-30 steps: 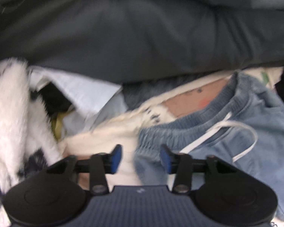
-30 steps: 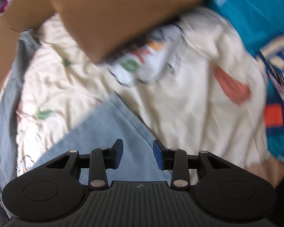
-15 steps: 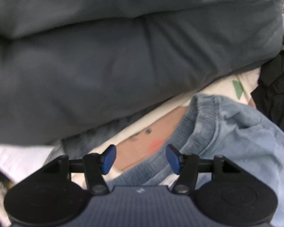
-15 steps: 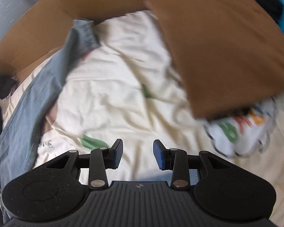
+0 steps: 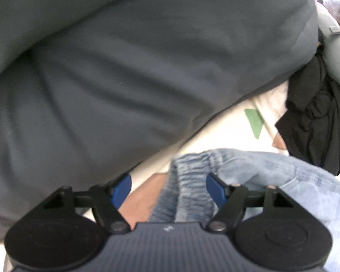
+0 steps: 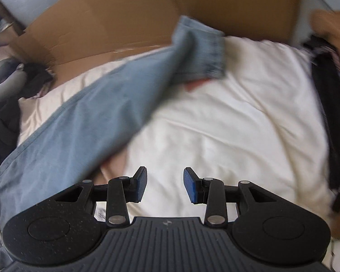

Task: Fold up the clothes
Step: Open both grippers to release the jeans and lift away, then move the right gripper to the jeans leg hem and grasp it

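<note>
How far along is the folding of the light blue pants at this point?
Done: nothing looks folded; the light blue pants lie stretched across the cream sheet, cuff by the cardboard box. In hand: the left hand-held gripper, jaws just opened wider, straddles the elastic waistband without pinching it; the right hand-held gripper is open, over bare sheet. Left: grasp and every fold.

Cream sheet (image 6: pixel 226 122) under light-blue trousers (image 6: pixel 97 113), black garment (image 5: pixel 315 122).

Home bedroom: cream bedsheet (image 6: pixel 226 124), grey pillow (image 5: pixel 124 68), cardboard box (image 6: pixel 147 11), strewn clothes (image 5: pixel 315 122)
</note>
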Demonstrator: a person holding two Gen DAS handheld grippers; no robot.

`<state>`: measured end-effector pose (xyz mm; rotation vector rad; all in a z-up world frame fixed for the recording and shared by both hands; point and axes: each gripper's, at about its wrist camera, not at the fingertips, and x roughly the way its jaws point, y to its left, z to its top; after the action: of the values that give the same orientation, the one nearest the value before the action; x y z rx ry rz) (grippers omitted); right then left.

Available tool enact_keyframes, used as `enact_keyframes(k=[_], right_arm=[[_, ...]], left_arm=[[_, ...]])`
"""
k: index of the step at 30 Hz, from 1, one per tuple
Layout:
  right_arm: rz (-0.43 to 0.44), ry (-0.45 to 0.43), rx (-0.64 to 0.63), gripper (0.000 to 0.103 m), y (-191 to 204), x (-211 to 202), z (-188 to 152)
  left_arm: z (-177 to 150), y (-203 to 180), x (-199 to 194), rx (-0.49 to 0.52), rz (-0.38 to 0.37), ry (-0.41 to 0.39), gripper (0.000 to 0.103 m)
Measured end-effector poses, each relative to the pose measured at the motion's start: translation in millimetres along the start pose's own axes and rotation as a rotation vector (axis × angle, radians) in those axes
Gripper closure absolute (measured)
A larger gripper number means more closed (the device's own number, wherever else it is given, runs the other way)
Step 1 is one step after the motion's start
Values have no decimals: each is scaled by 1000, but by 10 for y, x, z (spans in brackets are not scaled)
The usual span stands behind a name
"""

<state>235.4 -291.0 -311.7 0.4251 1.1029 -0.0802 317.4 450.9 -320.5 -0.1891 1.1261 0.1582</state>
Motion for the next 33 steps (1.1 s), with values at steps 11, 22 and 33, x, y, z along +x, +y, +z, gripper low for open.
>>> enact_keyframes(k=[11, 22, 33], right_arm=[[11, 35, -108, 60, 413, 178, -63], [-2, 62, -170, 60, 558, 343, -36], [8, 32, -196, 60, 662, 535, 296]], left_arm=[[-53, -192, 257, 109, -99, 37, 23], [131, -476, 649, 132, 29, 1, 34], [182, -710, 700, 288, 145, 0, 32]])
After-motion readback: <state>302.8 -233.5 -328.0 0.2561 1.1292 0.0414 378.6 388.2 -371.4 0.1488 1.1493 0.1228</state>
